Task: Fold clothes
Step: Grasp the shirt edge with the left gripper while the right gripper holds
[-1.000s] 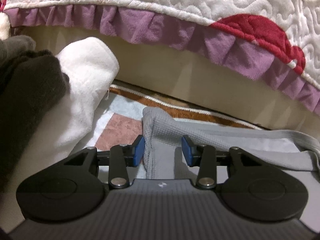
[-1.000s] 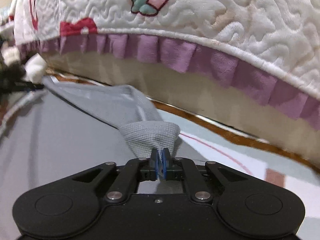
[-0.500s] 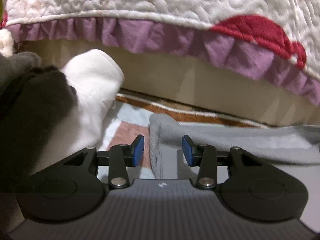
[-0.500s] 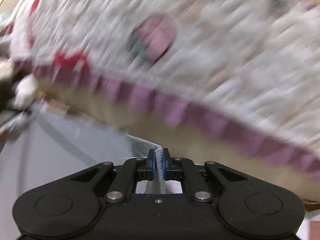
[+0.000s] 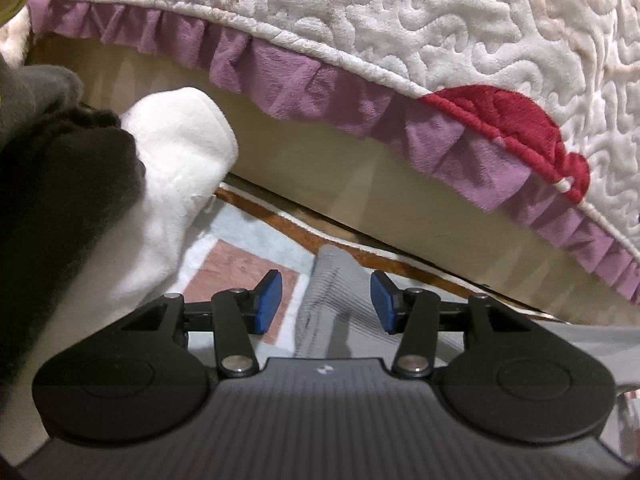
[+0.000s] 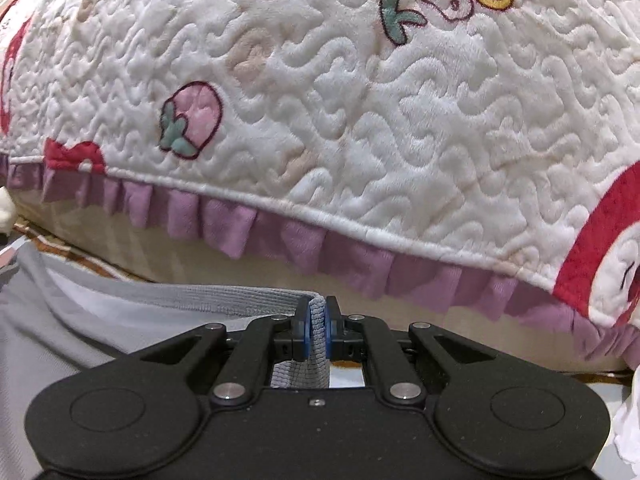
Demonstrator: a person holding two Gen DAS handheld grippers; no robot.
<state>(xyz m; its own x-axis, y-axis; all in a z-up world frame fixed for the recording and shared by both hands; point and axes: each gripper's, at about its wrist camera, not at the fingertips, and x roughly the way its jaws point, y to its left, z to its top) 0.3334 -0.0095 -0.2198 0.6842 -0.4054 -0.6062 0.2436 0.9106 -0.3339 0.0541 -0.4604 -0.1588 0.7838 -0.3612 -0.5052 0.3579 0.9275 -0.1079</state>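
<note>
A white quilted bedspread [image 6: 360,120] with a purple ruffle along its lower edge fills the far part of both views, hanging over a cream bed base [image 5: 320,200]. It carries red patches, a pink strawberry motif and coloured letters.

Below it, a patterned rug [image 5: 240,256] with a brown border lies on the floor. A grey garment [image 6: 80,320] is spread over the rug, running from the left of the right wrist view to its centre.

At near left in the left wrist view sit a dark cloth [image 5: 52,208] and, just beside it to the right, a white fluffy cloth [image 5: 176,168].

Right claw [image 6: 317,330]: jaws together, clamped on a ribbed edge of the grey garment; the ribbed band runs left from the blue pads, lifted off the flat part of the garment.

Left claw [image 5: 326,300]: jaws apart. A ribbed corner of the grey garment stands in the gap between the blue pads, nearer the right pad. Contact with either pad cannot be confirmed.
</note>
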